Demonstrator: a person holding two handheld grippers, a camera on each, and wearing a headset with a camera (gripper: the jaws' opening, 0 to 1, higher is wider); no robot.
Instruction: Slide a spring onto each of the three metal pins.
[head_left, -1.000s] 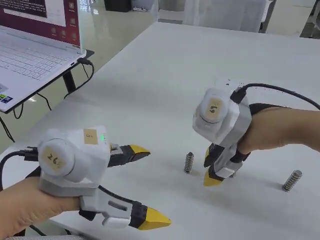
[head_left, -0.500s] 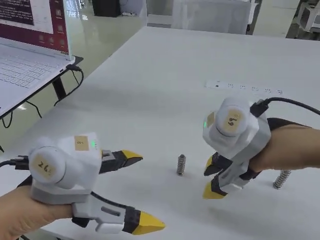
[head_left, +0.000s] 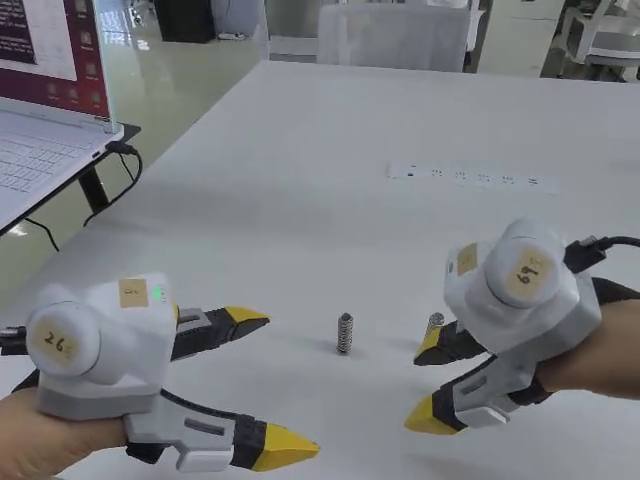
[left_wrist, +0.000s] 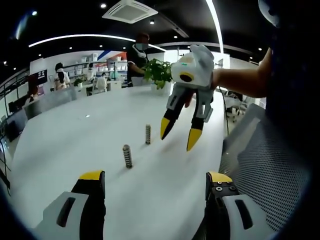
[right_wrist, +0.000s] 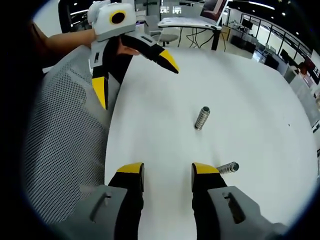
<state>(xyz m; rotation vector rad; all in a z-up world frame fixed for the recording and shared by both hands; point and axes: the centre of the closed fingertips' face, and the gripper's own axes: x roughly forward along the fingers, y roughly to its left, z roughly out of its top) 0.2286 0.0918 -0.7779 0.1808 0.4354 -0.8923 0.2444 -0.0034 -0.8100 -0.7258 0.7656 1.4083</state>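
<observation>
**Head view.** Left tool (head_left: 285, 382) and right tool (head_left: 413, 391) hovered above the white bench (head_left: 350, 150), each with jaws spread and holding nothing. One spring (head_left: 345, 333) stood upright on the bench between them. A second spring (head_left: 434, 324) stood just beside the right tool's upper jaw.

The left gripper (head_left: 280, 382) and the right gripper (head_left: 420, 388) are white and grey, with black jaws, bright yellow tips and a round tan sticker with dark numbers on each. One spring (head_left: 345, 333) and another spring (head_left: 434, 324) are shiny silver-grey with thin ring stripes, and the table (head_left: 330, 150) is plain white. The chair back (right_wrist: 65, 125) is grey with tiny dots all over, and the laptop (head_left: 40, 150) has white keys and a dark red screen.
</observation>
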